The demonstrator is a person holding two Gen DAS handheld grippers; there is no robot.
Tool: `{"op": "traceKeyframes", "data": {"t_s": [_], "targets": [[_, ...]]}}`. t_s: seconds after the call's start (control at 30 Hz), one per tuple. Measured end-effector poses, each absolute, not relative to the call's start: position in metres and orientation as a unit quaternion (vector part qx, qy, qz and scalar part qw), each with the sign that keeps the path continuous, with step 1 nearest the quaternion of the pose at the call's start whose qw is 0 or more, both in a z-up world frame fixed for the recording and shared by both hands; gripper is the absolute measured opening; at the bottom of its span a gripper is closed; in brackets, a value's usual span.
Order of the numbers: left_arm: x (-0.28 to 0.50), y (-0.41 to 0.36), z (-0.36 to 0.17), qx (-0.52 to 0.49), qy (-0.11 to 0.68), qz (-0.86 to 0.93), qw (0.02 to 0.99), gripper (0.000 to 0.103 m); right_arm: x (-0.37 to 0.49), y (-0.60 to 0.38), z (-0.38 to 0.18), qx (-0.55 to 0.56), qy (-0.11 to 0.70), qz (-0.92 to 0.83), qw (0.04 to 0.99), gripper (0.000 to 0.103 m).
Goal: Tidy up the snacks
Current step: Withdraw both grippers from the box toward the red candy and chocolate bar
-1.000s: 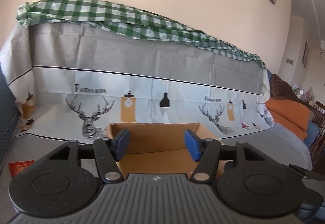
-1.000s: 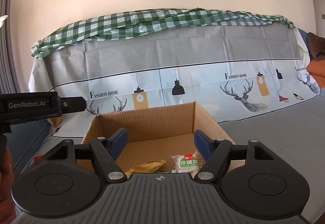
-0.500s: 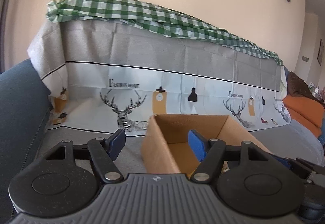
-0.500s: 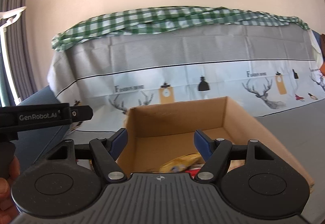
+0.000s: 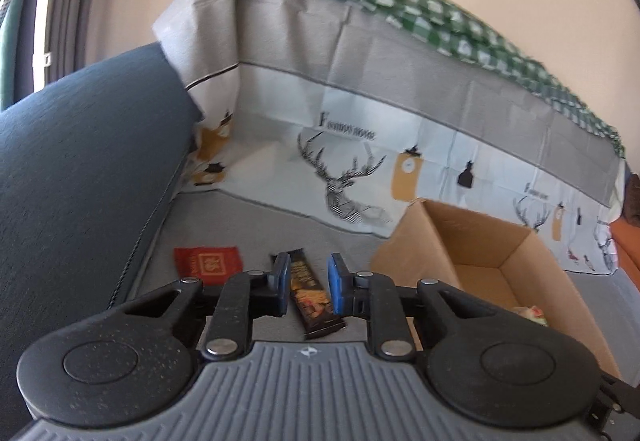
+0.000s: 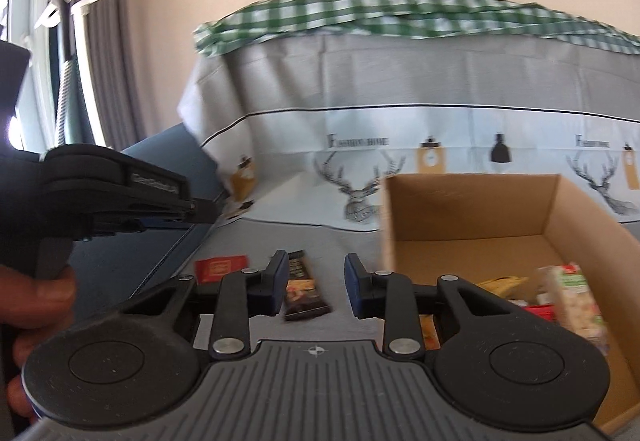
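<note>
Dark bar (image 5: 310, 291) lies on the sofa seat between the left tongs (image 5: 308, 285), long axis pointing away. Both tongs' jaws just narrowed, gripping nothing; right tongs (image 6: 316, 283) beside it.

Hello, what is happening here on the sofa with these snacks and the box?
A person holds a gripper in each hand and is sorting snacks into a cardboard box, which already contains several packets. The left gripper and the right gripper are both aimed at a dark snack bar lying on the grey seat beside the box. Their jaws have just been closing but grip nothing yet. A red packet lies left of the bar.
</note>
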State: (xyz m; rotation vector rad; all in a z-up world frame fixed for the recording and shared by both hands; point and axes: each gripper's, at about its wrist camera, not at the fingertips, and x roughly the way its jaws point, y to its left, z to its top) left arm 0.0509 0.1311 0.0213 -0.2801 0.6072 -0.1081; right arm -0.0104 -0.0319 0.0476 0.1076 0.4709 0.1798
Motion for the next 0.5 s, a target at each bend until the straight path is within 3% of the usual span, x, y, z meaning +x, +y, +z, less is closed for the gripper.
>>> {"op": "traceKeyframes", "data": {"t_s": [0.5], "targets": [[0.086,0.203,-0.028,-0.284,0.380,0.054,0.879,0.022,0.019,0.008,0.023,0.030,0.268,0.117,0.956,0.033]]}}
